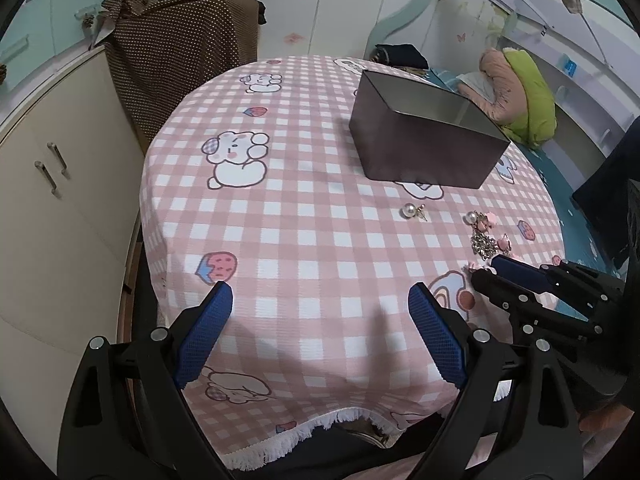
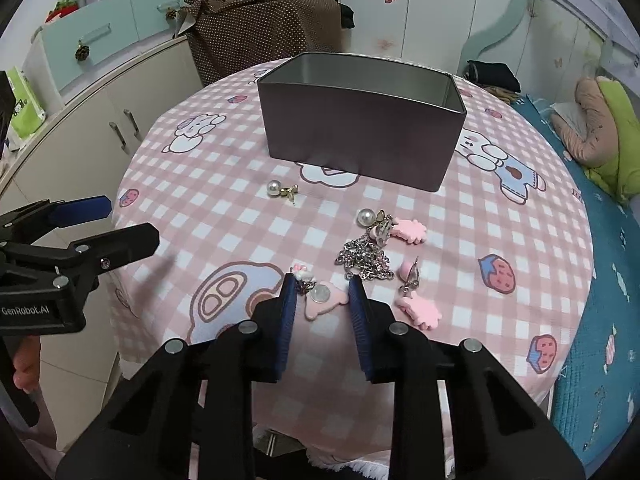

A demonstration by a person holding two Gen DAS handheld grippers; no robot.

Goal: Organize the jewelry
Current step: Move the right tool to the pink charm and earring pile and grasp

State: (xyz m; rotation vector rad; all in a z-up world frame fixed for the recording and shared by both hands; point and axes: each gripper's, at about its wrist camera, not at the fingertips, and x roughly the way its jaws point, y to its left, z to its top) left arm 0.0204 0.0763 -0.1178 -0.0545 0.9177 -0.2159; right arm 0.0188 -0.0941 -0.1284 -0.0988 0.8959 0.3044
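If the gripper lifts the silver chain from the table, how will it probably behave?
The silver chain lies in a loose, tangled heap, so it will likely hang limp and swing. Its links touch a pink clip and a pearl, so it may drag them along. Thin links may slip from the jaws.

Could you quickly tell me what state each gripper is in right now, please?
Left gripper: open, holding nothing.
Right gripper: open, straddling the pink charm, not yet clamped.
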